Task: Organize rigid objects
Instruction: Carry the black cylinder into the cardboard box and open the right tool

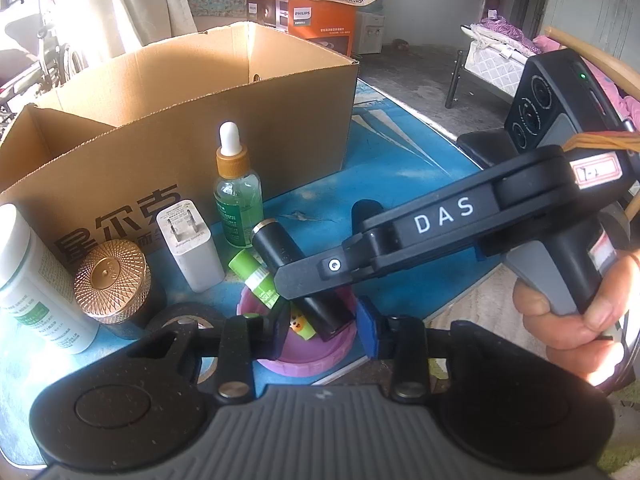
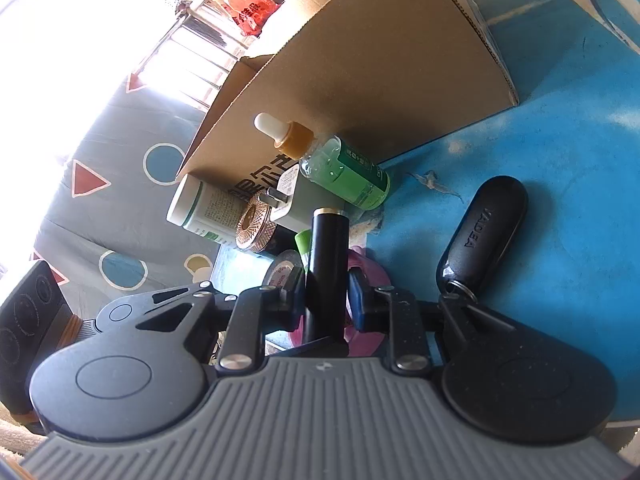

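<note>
Both grippers low: right gripper (image 2: pixel 326 300) jaws clamp black tube (image 2: pixel 329 256); left gripper (image 1: pixel 316 332) jaws apart over pink lid (image 1: pixel 308 356).

The right gripper (image 2: pixel 325 294) clamps a black cylindrical tube (image 2: pixel 329 256) with a gold rim, above a pink plastic lid (image 2: pixel 370 276).

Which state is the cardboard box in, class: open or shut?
Open: the cardboard box has raised flaps, and its inner walls show.

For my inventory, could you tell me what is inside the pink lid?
In the pink lid: black tube held by the right tool, plus green tube. Anything beneath is hidden.
</note>
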The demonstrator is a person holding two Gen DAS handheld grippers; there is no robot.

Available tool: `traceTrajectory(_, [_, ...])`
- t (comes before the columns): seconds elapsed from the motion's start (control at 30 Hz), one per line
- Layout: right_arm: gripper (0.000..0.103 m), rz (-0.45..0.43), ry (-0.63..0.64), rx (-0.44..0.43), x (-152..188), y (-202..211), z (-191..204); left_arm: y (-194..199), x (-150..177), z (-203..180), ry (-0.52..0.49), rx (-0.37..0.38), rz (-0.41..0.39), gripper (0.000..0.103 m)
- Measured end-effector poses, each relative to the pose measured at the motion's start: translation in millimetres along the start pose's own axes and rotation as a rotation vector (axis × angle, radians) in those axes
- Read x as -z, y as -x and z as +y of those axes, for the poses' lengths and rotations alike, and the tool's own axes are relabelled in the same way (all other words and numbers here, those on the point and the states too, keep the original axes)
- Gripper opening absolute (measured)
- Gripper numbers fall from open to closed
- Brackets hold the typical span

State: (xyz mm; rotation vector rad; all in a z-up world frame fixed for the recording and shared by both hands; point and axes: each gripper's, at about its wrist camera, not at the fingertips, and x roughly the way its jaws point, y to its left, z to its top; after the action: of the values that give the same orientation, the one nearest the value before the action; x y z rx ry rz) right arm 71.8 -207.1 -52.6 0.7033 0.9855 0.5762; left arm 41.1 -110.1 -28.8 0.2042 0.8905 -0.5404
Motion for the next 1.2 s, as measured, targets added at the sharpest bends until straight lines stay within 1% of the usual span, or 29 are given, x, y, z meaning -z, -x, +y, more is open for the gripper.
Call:
traceTrajectory(0.13, [0.021,-0.025,0.001,-0.001,3.8,6.5,4.7,6.3,-0.3,-4.8,-0.016,-0.004,-0.019,0.036])
traceTrajectory(0.23, [0.021,-0.046,0.015,-0.001,6.2,14.5,13.4,18.3,-0.3,-7.1,-0.03,-0.002,-0.046,0.036])
traceTrajectory(0.37, [0.021,-0.085,0.064,0.009,4.5,29.4,40.3,42.2,-4.4,-5.6,-0.038,-0.002,-0.097,0.036])
traceTrajectory(0.43, [0.021,-0.108,0.103,0.012,-0.1,36.0,60.0,61.4,-11.7,1.8,-0.028,0.004,-0.139,0.036])
traceTrajectory(0.57, [0.021,-0.147,0.191,-0.001,-21.9,40.7,102.7,91.5,-33.3,28.5,0.012,0.006,-0.203,0.037])
traceTrajectory(0.67, [0.021,-0.141,0.241,-0.025,-55.5,27.0,132.7,106.4,-56.9,56.5,0.063,-0.005,-0.216,0.039])
traceTrajectory(0.73, [0.021,-0.122,0.267,-0.034,-79.9,10.8,146.8,107.6,-73.9,79.8,0.094,-0.017,-0.205,0.04])
traceTrajectory(0.83, [0.021,-0.061,0.252,-0.02,-120.7,-22.1,158.1,95.1,-96.9,109.3,0.134,-0.05,-0.168,0.041])
traceTrajectory(0.9, [0.021,-0.008,0.204,0.0,-151.5,-52.2,159.1,77.7,-115.7,133.8,0.147,-0.095,-0.12,0.042])
traceTrajectory(1.0, [0.021,0.065,0.115,0.046,-188.2,-98.2,152.0,48.8,-132.8,159.4,0.162,-0.141,-0.05,0.043])
traceTrajectory(1.1, [0.021,0.115,0.044,0.106,-212.2,-140.9,140.9,15.6,-147.1,190.9,0.204,-0.181,0.033,0.043])
traceTrajectory(1.2, [0.021,0.145,-0.01,0.15,-226.9,-175.2,128.0,-0.8,-151.4,205.6,0.226,-0.226,0.06,0.043])
